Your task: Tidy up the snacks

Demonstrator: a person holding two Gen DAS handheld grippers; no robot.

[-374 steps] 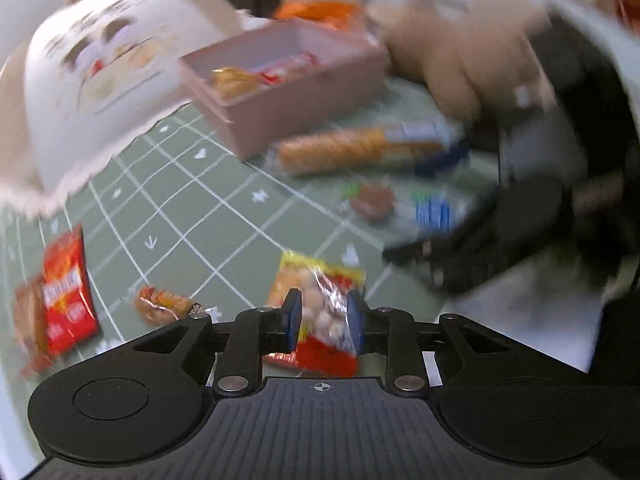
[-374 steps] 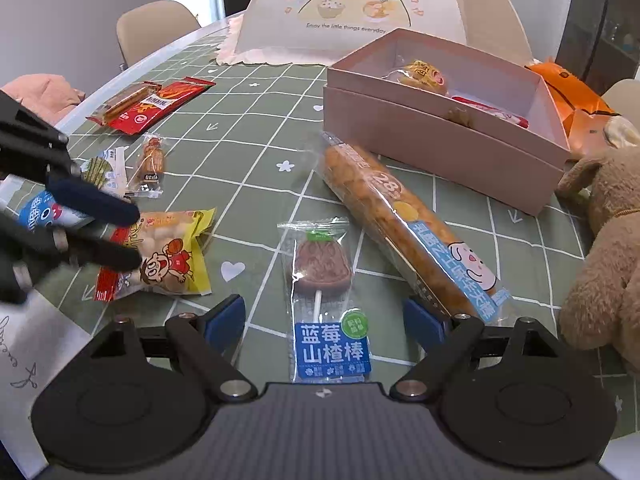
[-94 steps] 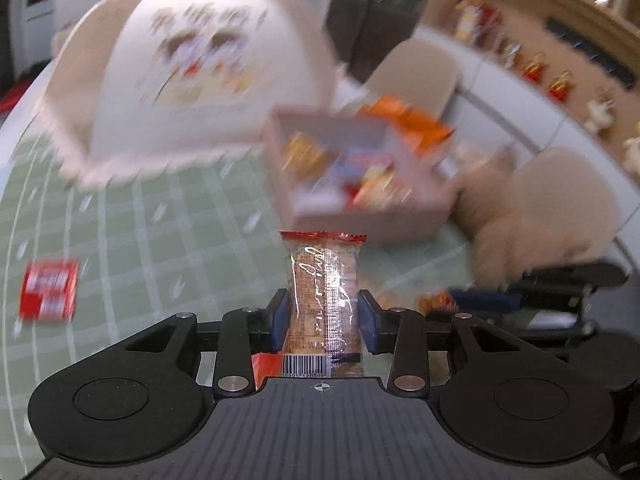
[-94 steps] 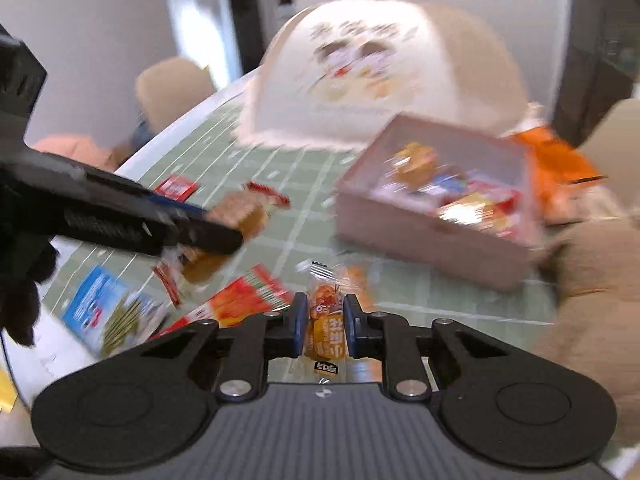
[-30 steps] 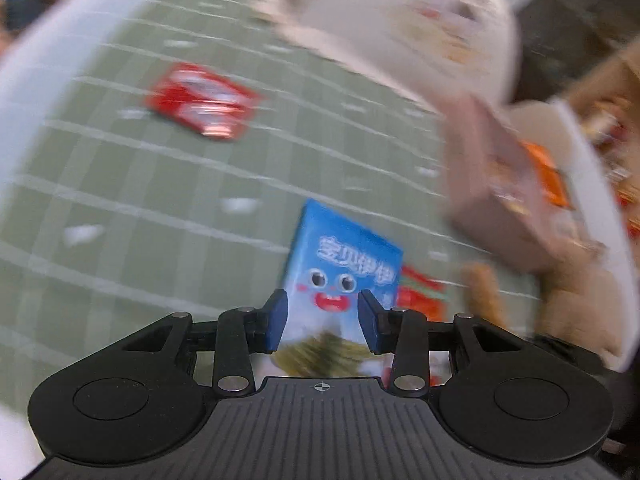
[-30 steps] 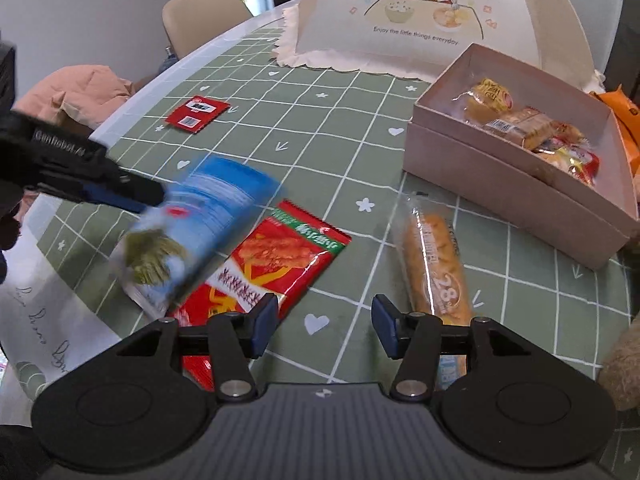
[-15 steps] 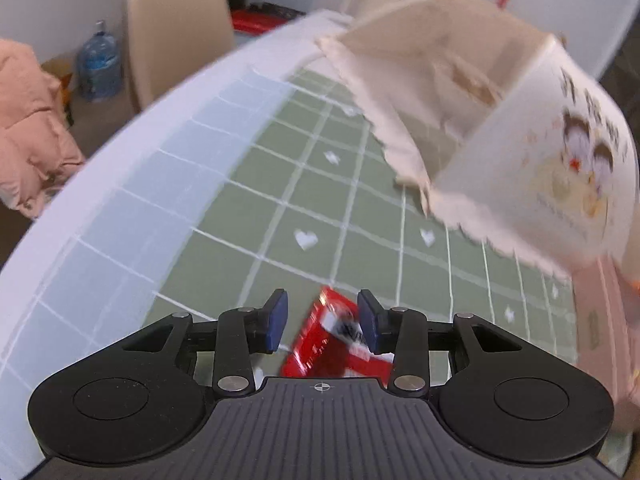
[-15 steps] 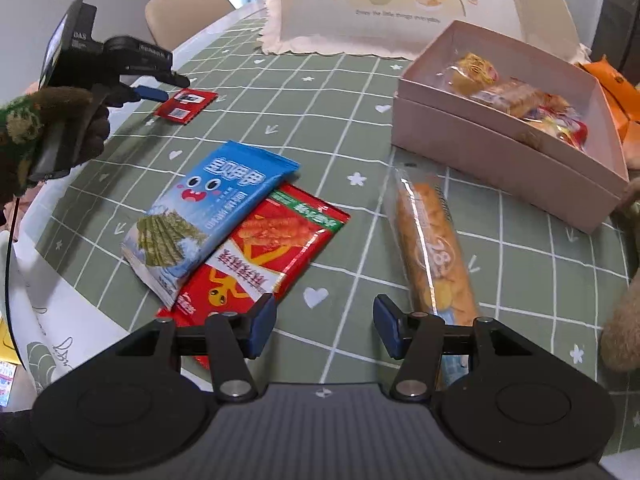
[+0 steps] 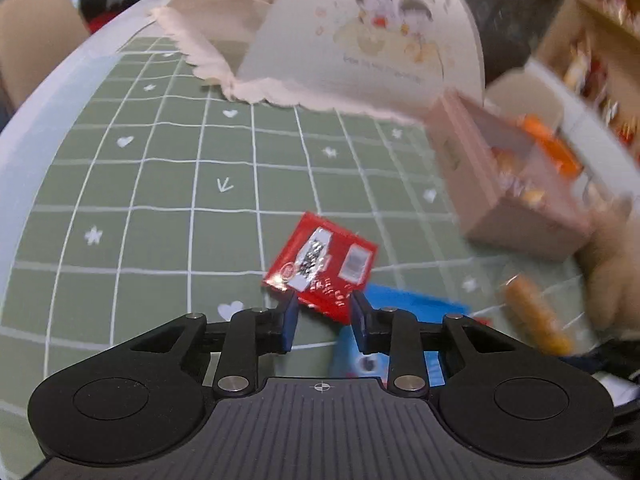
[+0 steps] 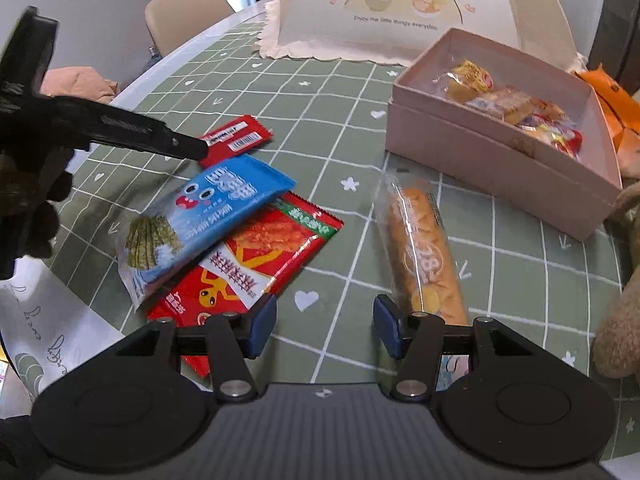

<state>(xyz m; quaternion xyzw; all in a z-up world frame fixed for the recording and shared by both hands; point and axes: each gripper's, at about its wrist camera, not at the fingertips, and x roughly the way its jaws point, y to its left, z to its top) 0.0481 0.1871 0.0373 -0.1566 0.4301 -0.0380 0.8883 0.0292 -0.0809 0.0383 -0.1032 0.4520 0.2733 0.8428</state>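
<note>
— How much room is there on the table (image 10: 328, 128)?

— Plenty in the middle: the green grid cloth is bare between the dome-shaped food cover (image 10: 404, 4) at the far edge and the snacks near us. The pale rim curves away on the left, with a chair (image 10: 184, 12) beyond it.

— And the box?

— The pink cardboard box (image 10: 492, 160) is rigid and open-topped, sitting on the right with crinkly wrapped snacks inside. A plush toy (image 10: 620, 292) crowds its near corner.

— What lies loose?

— A long clear-wrapped cracker roll (image 10: 420, 248), its long axis running from us toward the box. Beside it a glossy red chip bag (image 10: 256, 264), and a blue seaweed packet (image 10: 200, 216) overlapping it (both slanted toward the far right).

— And the small one?

— The small red packet (image 9: 320, 264) is flat foil with its barcode side up, just past the blue packet's far corner and tilted diagonally.

— The grippers?

— The left gripper (image 9: 323, 320) has its jaws closing, the packet's near edge between them; I cannot tell whether the pads press it. The right gripper (image 10: 325, 326) hovers with fingers spread, nothing between them.
</note>
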